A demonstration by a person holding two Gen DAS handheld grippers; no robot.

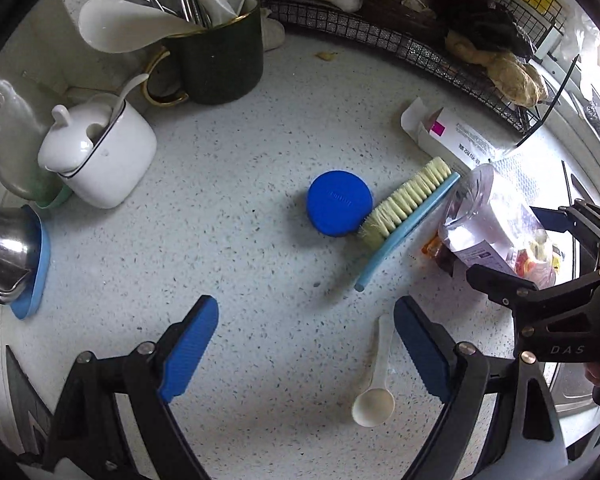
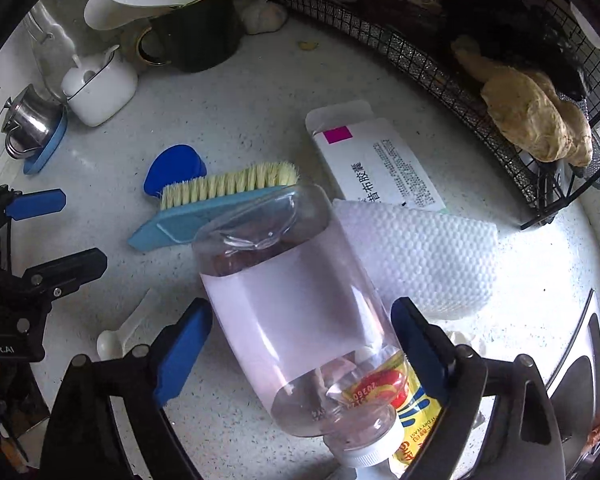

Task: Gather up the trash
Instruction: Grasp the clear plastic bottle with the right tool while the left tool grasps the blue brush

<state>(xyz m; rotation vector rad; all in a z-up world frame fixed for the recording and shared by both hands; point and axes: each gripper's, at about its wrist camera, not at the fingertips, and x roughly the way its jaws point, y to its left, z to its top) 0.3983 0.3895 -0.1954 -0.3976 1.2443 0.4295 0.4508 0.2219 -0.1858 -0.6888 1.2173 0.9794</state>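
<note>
clear plastic bottle (image 2: 300, 312) lying centre frame between wide-open right gripper (image 2: 302, 356) fingers, not clamped, left gripper (image 1: 306, 350) spread open too, blue lid (image 1: 339, 203) touching scrub brush (image 1: 404, 216) mid-frame

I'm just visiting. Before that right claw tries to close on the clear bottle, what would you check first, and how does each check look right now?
1. Right gripper open: ok.
2. Bottle lies between its fingers: ok.
3. Fingers touching bottle yet: cannot tell.
4. Bottle's white cap on: ok.
5. Bottle free of neighbours: not ok; the brush and yellow packet sit against it.
6. Left gripper open, holding nothing: ok.
</note>
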